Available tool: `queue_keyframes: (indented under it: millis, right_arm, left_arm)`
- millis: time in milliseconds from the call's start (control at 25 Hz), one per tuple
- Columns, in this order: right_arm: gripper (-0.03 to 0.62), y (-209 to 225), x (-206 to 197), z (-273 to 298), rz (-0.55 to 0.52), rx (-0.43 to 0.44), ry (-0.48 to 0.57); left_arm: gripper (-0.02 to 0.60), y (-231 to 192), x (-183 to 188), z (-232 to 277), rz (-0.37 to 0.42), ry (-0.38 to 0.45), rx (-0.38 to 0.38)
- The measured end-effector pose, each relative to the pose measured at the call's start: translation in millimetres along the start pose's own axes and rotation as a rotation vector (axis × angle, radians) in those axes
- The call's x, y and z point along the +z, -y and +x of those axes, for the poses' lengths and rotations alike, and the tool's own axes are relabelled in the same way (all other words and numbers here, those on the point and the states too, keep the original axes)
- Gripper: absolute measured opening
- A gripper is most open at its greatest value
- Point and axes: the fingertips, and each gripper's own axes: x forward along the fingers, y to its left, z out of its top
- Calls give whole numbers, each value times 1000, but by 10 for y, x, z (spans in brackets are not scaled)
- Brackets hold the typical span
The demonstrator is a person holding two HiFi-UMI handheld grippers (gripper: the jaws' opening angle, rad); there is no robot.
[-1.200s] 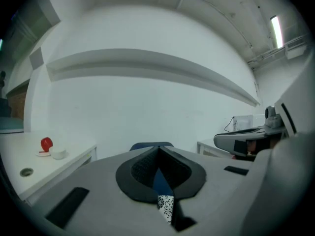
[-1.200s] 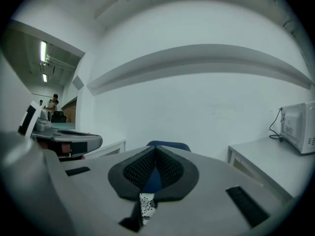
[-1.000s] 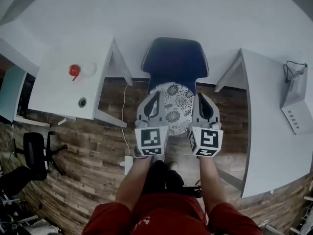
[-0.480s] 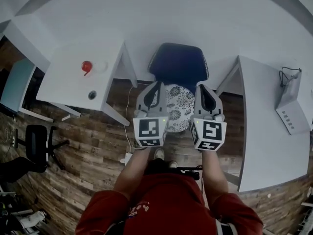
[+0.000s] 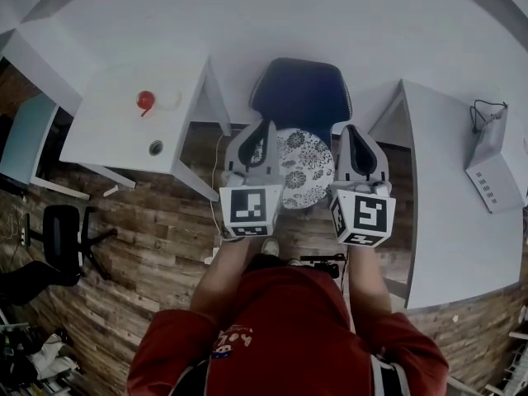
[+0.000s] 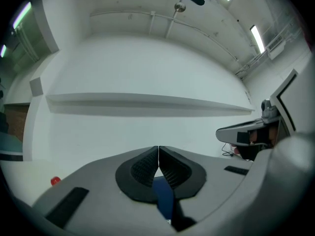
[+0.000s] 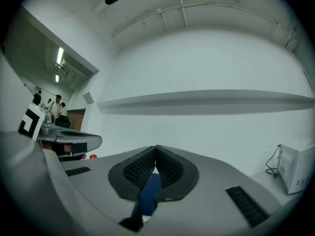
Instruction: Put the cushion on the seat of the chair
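Both tools are up near the person's chest, angled at the far wall. The left tool (image 6: 158, 154) has its jaws pressed together tip to tip with nothing pinched between the pads. The blue showing low in the gap looks like the chair behind it, not something held. The right tool (image 7: 156, 151) is the same: jaws together and no load.

From the head view, the left tool (image 5: 264, 130) and right tool (image 5: 351, 132) sit either side of the cushion (image 5: 304, 167). That's the round one with the black-and-white floral print. It lies right in front of the dark blue back of the chair (image 5: 301, 93), covering the spot where the seat should be. So it looks like it's already where the task wants it, though the seat itself is mostly hidden under it.

The bit worth getting right here is the seating. The cushion's near rim may hang past the seat's front edge, but this angle doesn't settle that. It's soft, so a shove would probably bunch it up rather than slide it. Gentle pushes at the rim with the tips together seem safer.

The benches on the left (image 5: 115, 139) and right (image 5: 450, 196) stand well clear of the chair.
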Motion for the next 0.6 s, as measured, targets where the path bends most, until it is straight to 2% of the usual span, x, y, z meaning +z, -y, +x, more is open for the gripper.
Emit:
queue_keyframes:
  millis: [320, 600]
  right_arm:
    - [28, -14, 5, -8, 3, 1, 17]
    - [28, -189, -91, -4, -17, 25, 14]
  left_arm:
    - [29, -65, -1, -48, 14, 21, 11]
    - [29, -89, -142, -82, 13, 13, 11]
